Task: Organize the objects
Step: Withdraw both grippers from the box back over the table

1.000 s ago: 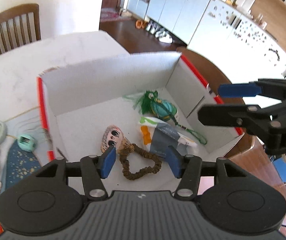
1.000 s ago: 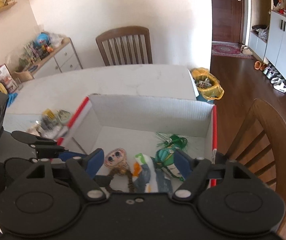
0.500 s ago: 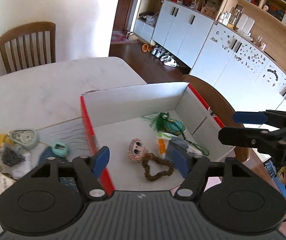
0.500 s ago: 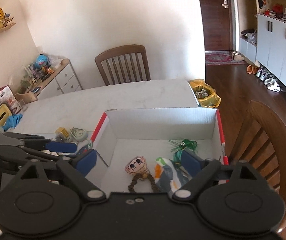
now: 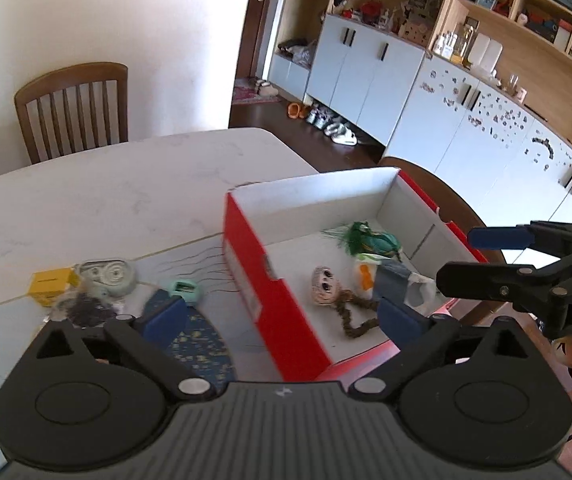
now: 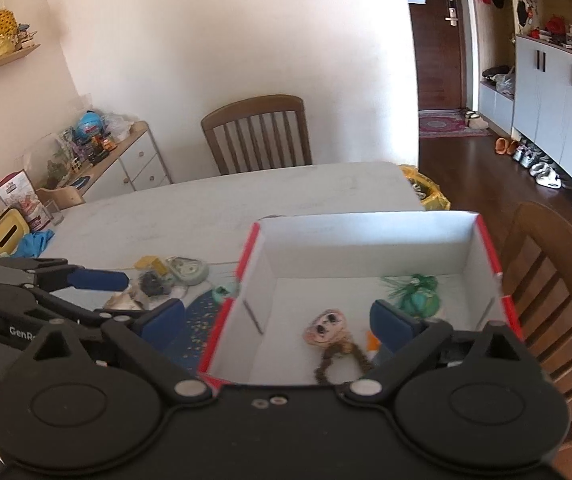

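With both grippers' jaws spread and empty, I judged my left gripper (image 5: 282, 316) next needed the mint trinket (image 5: 184, 291) (beside the box (image 5: 246, 256)).

Red outside and white inside on the box (image 5: 246, 248). Pale marbled white on the table (image 5: 106, 196). Dark blue with yellow speckles on the oval mat (image 5: 202, 344). Mint green on the small gadget (image 5: 184, 290), yellow on the little block (image 5: 48, 284). Green feathers and teal body on the ornament (image 6: 417, 294). Pink face, brown braid on the doll charm (image 6: 325, 330). Blue pads on black grippers.
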A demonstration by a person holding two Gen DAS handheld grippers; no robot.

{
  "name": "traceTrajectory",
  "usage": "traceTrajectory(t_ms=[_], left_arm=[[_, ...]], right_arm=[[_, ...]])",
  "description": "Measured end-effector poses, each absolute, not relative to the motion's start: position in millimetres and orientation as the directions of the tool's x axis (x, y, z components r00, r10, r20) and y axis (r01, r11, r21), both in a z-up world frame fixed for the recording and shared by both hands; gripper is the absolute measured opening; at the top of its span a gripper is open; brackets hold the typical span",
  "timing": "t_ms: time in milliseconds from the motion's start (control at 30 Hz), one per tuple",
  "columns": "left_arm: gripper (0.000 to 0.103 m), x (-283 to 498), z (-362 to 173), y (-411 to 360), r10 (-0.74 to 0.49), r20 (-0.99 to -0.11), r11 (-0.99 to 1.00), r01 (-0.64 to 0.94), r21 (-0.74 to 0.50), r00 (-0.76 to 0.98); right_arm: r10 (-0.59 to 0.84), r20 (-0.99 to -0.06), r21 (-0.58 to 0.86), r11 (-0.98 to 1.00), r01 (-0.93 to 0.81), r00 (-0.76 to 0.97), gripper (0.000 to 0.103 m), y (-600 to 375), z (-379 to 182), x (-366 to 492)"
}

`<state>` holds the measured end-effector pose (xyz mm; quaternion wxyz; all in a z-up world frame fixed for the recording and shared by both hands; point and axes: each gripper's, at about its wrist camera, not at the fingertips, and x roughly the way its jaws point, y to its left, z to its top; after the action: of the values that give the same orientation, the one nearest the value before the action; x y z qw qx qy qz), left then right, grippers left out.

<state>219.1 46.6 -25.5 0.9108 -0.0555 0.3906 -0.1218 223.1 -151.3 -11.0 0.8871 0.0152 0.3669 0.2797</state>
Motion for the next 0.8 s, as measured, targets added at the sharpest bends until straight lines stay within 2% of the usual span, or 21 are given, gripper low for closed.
traceTrajectory(t_ms=[433,800], left_arm=[[0.103,208.3,-32.8,142.9,-0.192,-0.667,0.981,0.113,-0.161,0.72],[0.103,208.7,-66.8,185.5,-0.142,-0.7,0.989,0.077,-0.123,0.7]], right_arm=[[0.532,-0.681,0.23,0.809,-0.541,0.504,0.099,-72.4,-32.0,192.9],[0.556,-0.734,0.219,0.738,-0.639,0.39,0.098,8.9,-65.5,167.9]])
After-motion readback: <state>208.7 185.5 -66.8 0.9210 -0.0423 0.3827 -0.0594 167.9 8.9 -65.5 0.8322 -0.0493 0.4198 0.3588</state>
